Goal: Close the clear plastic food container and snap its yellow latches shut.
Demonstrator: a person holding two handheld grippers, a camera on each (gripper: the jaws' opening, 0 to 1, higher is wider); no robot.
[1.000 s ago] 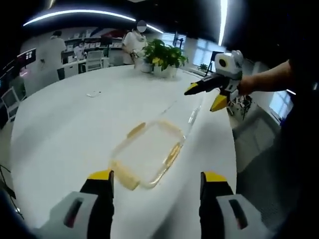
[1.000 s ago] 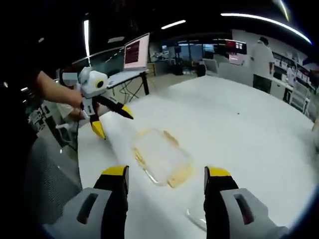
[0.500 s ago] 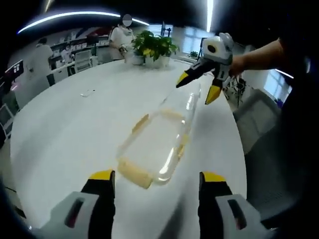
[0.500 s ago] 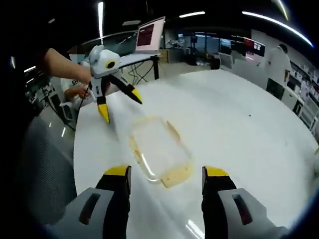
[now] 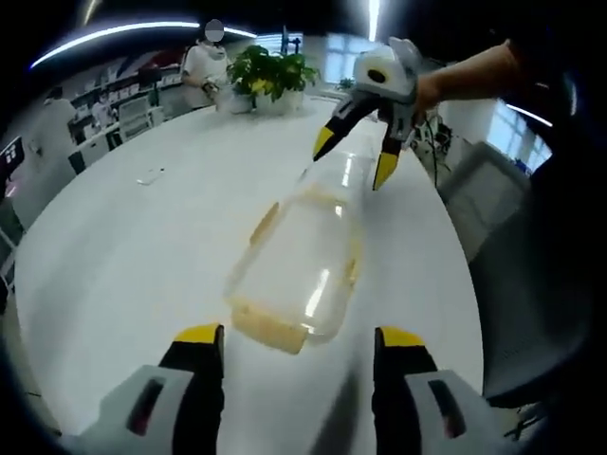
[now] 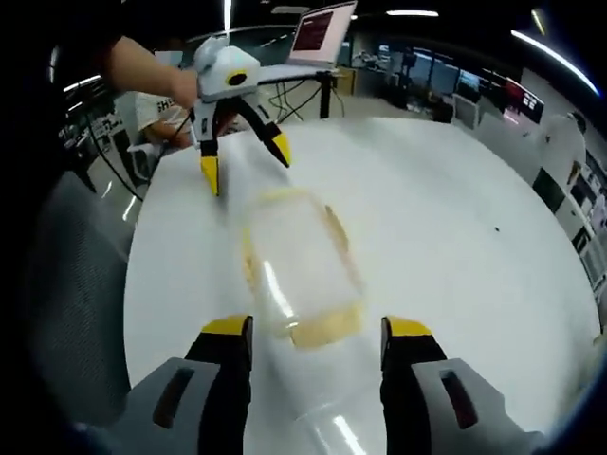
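No legible text or labels

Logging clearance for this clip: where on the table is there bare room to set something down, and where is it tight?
The white table is bare between the container and the small object toward the plants. It is crowded at the container's ends, where the open left gripper and right gripper point in.
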